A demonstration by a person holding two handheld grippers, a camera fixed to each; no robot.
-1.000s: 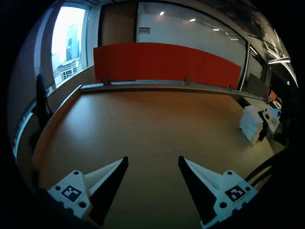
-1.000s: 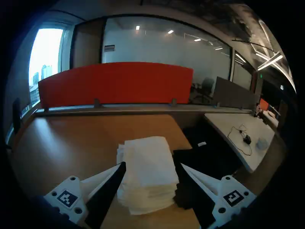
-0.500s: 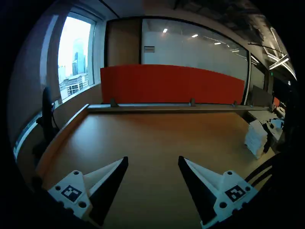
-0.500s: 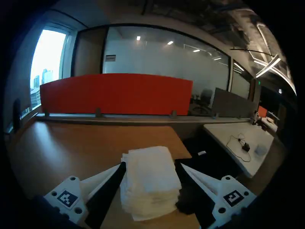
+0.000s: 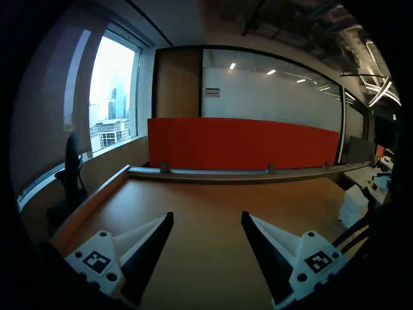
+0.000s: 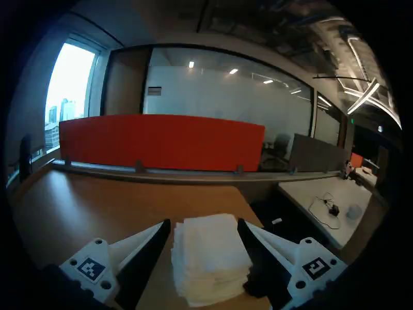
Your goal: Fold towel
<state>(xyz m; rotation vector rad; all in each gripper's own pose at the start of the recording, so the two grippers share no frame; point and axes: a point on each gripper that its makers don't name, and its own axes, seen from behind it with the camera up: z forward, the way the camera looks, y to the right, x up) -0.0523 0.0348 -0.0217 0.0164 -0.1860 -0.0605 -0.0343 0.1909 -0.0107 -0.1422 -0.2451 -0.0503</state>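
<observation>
Towels point(image 6: 211, 258) sit stacked near the desk's point(image 6: 77, 206) edge, just ahead of the right gripper point(image 6: 202, 223), its jaws apart. Soft, light and floppy, I judge: pinch the top one's corner. Left gripper point(image 5: 206, 214) hovers, jaws apart.

Wooden desk point(image 6: 93, 206): your work surface.
Your stack of white towels point(image 6: 211, 253) lies at its right edge.
</observation>
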